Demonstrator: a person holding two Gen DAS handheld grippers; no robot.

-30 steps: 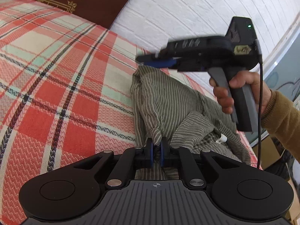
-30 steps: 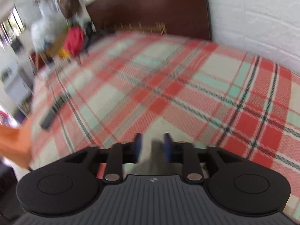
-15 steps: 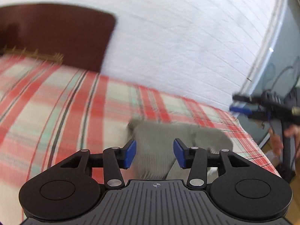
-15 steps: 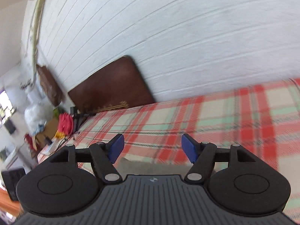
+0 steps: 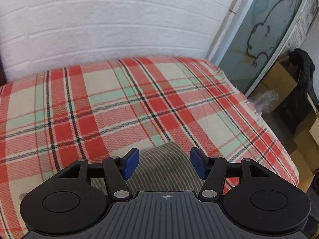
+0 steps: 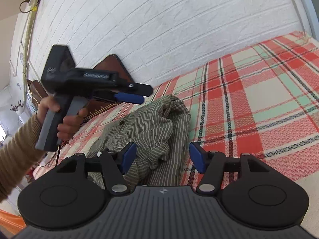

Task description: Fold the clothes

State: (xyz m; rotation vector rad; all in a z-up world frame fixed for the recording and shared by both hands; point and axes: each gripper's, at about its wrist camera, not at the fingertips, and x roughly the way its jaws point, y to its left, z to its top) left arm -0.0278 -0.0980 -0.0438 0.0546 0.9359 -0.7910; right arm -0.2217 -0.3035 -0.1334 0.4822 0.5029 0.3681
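Note:
A grey-green striped shirt [image 6: 147, 123] lies crumpled on the red, cream and mint plaid bed cover [image 6: 259, 99]. My right gripper [image 6: 162, 157] hovers just short of the shirt. Its jaws are closing, and cloth shows below the gap with no pad pressing on it. A hand in a tan sleeve holds my left gripper [image 6: 142, 93] in the air above the shirt's far end. In the left wrist view the left gripper [image 5: 163, 163] has its jaws opening. A striped fold of the shirt [image 5: 159, 179] lies loose under them on the bed cover [image 5: 119, 109].
A white brick-pattern wall [image 5: 119, 29] runs behind the bed. A dark wooden headboard [image 6: 111, 63] leans against it. Past the bed's right edge stand a frosted glass door [image 5: 259, 39] and cardboard boxes [image 5: 283, 83] with a black item.
The left gripper, shut on the shirt a second ago, has let go, opened wide and lifted away. The right gripper has swung round from the bare bed to face the shirt.

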